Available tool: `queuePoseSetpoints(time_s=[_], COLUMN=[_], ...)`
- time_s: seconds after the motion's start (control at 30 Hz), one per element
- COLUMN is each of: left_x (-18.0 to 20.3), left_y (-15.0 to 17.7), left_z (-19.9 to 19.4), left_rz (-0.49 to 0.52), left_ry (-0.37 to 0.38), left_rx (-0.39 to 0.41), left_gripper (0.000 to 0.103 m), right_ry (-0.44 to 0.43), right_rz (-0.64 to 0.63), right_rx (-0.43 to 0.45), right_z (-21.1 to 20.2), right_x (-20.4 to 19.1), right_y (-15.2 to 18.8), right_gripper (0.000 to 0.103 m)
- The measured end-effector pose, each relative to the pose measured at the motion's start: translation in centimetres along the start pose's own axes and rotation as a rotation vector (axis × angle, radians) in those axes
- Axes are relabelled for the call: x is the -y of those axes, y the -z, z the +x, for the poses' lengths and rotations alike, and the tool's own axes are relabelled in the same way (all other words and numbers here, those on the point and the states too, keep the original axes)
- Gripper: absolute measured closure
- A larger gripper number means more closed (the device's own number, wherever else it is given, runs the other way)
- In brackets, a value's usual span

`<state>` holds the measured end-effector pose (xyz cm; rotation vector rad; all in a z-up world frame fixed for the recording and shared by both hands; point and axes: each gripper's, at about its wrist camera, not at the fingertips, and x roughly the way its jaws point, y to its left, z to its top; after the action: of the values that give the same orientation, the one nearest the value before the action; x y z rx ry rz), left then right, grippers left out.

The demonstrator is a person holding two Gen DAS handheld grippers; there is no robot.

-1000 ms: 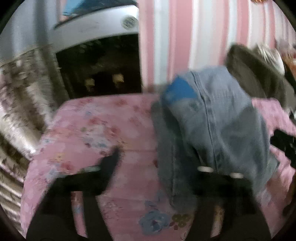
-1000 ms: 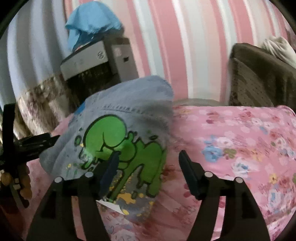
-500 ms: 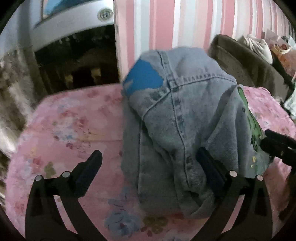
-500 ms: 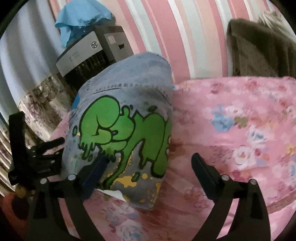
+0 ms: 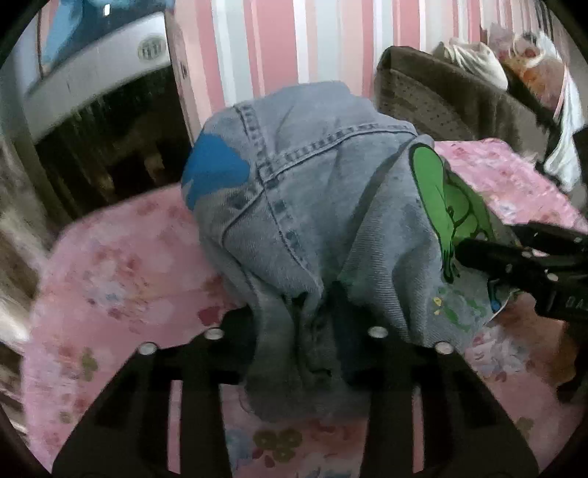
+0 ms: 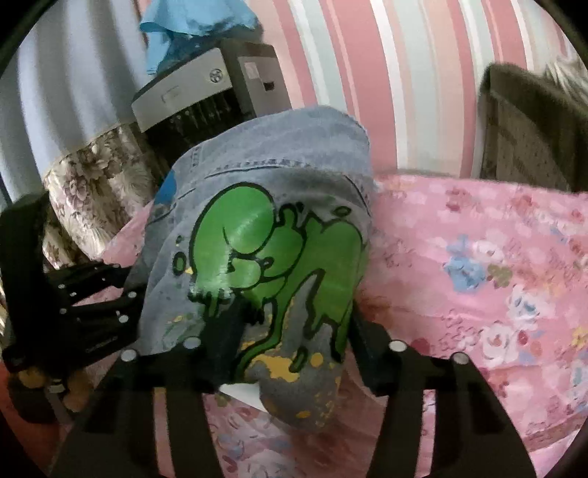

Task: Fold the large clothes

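A light blue denim garment with a blue patch and a green cartoon print lies bunched in a heap on the pink floral bed. My left gripper is shut on the near edge of the denim, fabric bunched between its fingers. My right gripper grips the printed side of the heap, its fingers pressed into the cloth. The right gripper also shows in the left wrist view, touching the print. The left gripper shows in the right wrist view at the heap's left side.
A grey appliance with a blue cloth on top stands behind the bed on the left. A brown cushion leans against the striped pink wall on the right. Open bedspread lies right of the heap.
Both grippers moved in toward the denim heap and closed on it; a second ago they were open and short of the cloth.
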<state>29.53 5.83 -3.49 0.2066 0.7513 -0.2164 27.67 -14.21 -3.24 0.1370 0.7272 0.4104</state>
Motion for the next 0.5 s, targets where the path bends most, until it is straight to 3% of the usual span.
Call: queuePoseSetpoints(time_s=[0.1,0.3,0.5], left_x=[1.7,4.7,10.9], left_y=[-0.2,0.1,2.7], left_z=[-1.8,-8.1,-14.3], left_rz=[-0.001,-0.038,0.005], left_ry=[-0.081,-0.090,-0.083], left_rx=[0.048,0.163,0.234], left_gripper=[0.077,0.077,0.077], right_ry=[-0.001,0.015,0.041], right_rz=[-0.023,-0.111,-0.112], right_rx=[0.068,0.227,0.230], right_z=[-2.4,-10.9,-17.7], right_x=[-0.4,-1.5,-0.2], right_y=[-0.1,0.9,4.8], right_gripper=[0.057,0.058,0.058])
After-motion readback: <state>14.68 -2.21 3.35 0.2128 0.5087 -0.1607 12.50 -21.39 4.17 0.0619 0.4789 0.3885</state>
